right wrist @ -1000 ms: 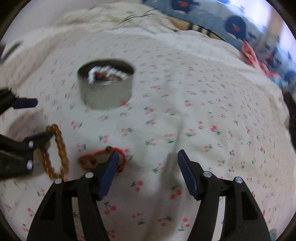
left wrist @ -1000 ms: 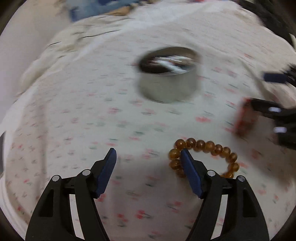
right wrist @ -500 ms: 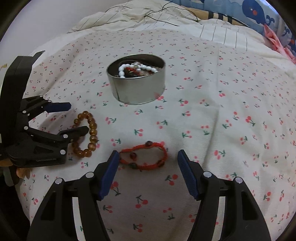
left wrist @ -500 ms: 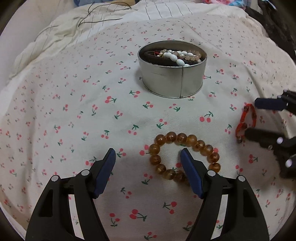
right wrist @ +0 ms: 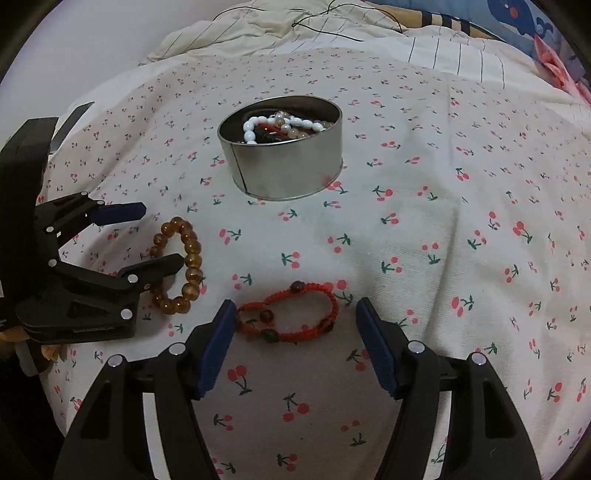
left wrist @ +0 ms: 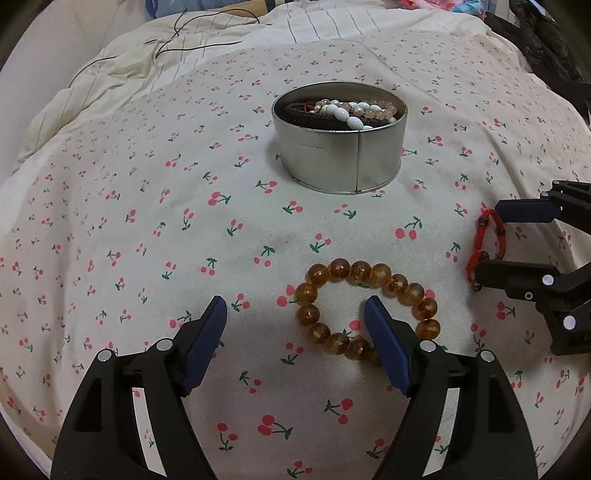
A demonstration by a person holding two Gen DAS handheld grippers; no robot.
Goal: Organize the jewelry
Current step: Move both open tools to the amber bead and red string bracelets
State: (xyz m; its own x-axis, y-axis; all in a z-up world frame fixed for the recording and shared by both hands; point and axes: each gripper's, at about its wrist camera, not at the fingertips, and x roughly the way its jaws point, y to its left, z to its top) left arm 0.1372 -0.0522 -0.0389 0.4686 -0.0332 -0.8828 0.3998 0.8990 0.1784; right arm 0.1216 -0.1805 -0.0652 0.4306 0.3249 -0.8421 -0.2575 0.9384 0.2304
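Note:
An amber bead bracelet (left wrist: 369,310) lies flat on the cherry-print sheet. My left gripper (left wrist: 295,314) is open, its right finger resting inside the bracelet's ring. A red cord bracelet (right wrist: 291,314) lies between the jaws of my open right gripper (right wrist: 295,310). A round silver tin (left wrist: 340,147) holding several bracelets stands beyond both. The amber bracelet (right wrist: 181,266) and the tin (right wrist: 284,158) also show in the right wrist view, the red bracelet (left wrist: 487,243) in the left one.
The cherry-print sheet (left wrist: 147,221) covers a bed. Rumpled striped bedding (right wrist: 258,33) and a thin black cable (left wrist: 177,33) lie beyond the tin. A blue whale-print cushion (right wrist: 517,26) is at the far right.
Both grippers have swung from blurred motion to a steady low pose. The left one has come down around the amber bracelet, the right one has centred on the red bracelet.

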